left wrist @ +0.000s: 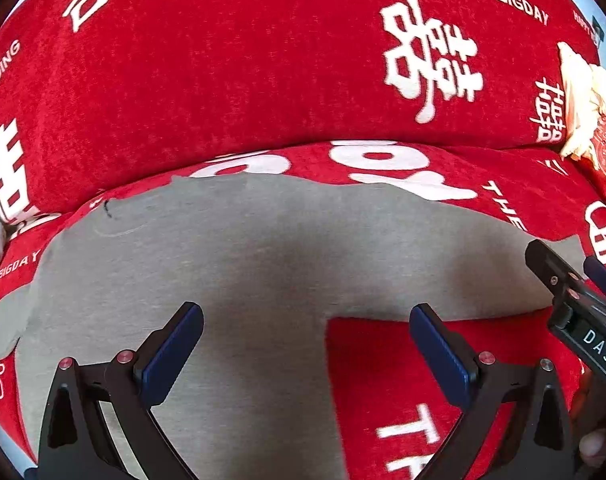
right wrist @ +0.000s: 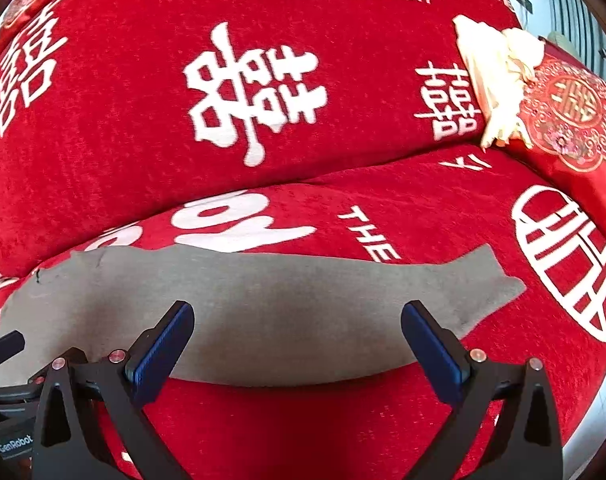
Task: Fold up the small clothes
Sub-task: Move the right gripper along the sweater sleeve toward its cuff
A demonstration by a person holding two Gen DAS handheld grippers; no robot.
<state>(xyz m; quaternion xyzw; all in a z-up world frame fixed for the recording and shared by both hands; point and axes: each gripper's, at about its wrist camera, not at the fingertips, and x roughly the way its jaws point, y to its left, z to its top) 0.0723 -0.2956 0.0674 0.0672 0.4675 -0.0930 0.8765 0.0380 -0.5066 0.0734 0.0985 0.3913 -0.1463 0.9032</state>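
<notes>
A: Where does the grey garment [left wrist: 231, 256] lie?

B: Flat on the red sofa cover [left wrist: 207, 80], on the seat part. In the left wrist view it fills the middle and lower left of the frame; in the right wrist view it is a long grey band across the lower middle, with a pointed flap reaching toward the right [right wrist: 271, 312].

A: And the left gripper [left wrist: 306, 344]?

B: Its blue-padded fingers [left wrist: 171, 356] stand wide apart at the bottom of the frame, above the grey cloth, with nothing between them. Whether the tips touch the fabric I cannot tell.

A: The right gripper [right wrist: 297, 342]?

B: Also spread wide, holding nothing. Its fingers frame the near edge of the garment in the lower part of its view. It also shows at the right edge of the left wrist view, black with blue pads.

A: Anything else around?

B: The red cover carries white characters and the words "THE BIGDAY". In the upper right sits a cream cloth [right wrist: 495, 76] beside a red embroidered cushion [right wrist: 575, 120], well apart from the garment.
</notes>
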